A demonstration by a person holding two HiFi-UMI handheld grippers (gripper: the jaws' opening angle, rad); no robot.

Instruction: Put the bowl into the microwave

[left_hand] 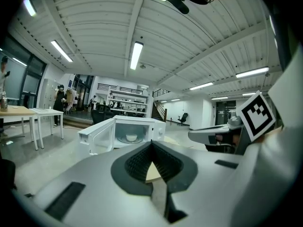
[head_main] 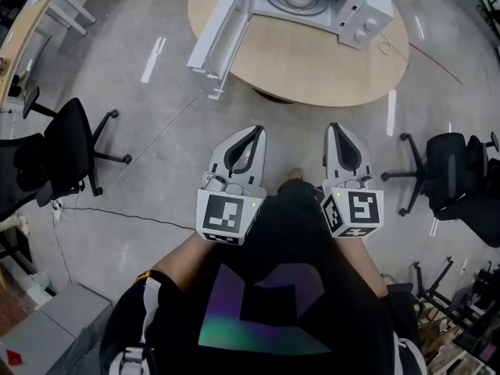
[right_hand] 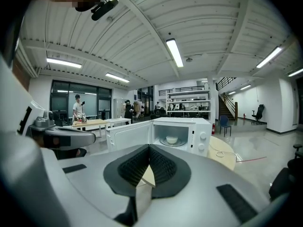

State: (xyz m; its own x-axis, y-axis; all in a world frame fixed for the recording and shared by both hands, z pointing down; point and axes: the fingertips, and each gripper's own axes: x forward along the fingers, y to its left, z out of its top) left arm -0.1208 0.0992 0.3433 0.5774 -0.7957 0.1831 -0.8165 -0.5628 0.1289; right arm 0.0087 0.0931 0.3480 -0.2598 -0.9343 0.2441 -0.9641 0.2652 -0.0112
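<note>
White bowl (right_hand: 172, 139) sits on the turntable inside the microwave (right_hand: 187, 126), straight ahead of both tongs and well apart from them. The door (head_main: 223, 33) stands wide open, ahead and to the left of the left tongs (head_main: 255, 130). The bench (head_main: 312, 73) carrying the microwave lies beyond the tips, with bare floor between. The left tongs and the right tongs (head_main: 333, 127) are both clenched tip to tip on nothing, held side by side close to the person's body. Placing the bowl looks finished; at most, shutting the door may be left.
</note>
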